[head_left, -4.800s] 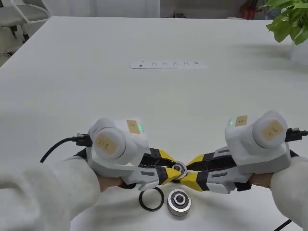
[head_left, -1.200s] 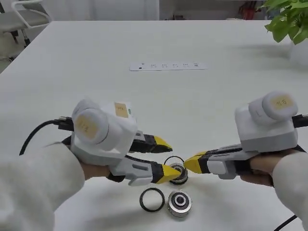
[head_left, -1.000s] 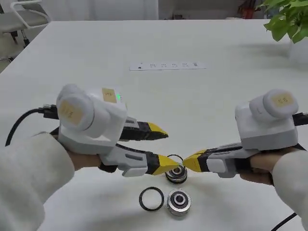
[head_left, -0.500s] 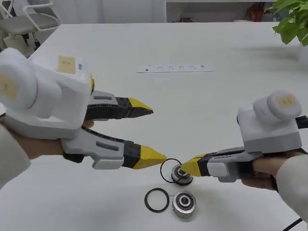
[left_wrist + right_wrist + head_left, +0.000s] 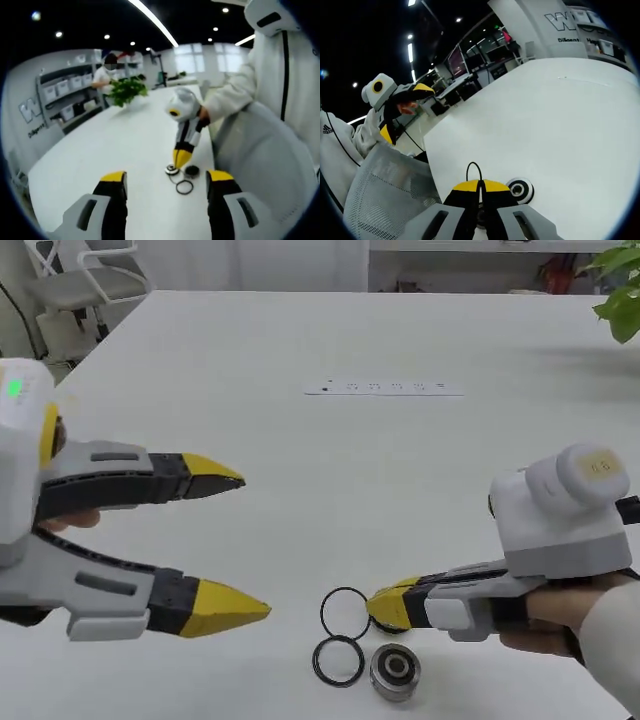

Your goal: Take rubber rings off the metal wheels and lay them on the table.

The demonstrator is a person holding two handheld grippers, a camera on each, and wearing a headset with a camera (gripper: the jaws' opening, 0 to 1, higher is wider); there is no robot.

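Both rubber rings are off; left tool (image 5: 228,540) spread wide, right tool (image 5: 375,608) closed over a wheel.
A power strip (image 5: 383,388) lies well beyond the free metal wheel (image 5: 396,672) on the white bench (image 5: 300,490), with a plant (image 5: 620,300) farther right and a chair (image 5: 95,290) far left. The free wheel lies on its face, axle upward. One ring (image 5: 314,660) lies flat just left of it. The second ring (image 5: 321,612) sits just beyond that, beside a second wheel (image 5: 171,170) mostly covered by the right tool's tip; that tool's jaws are drawn together and point left. The left tool hangs well left of the free wheel, pointing right.
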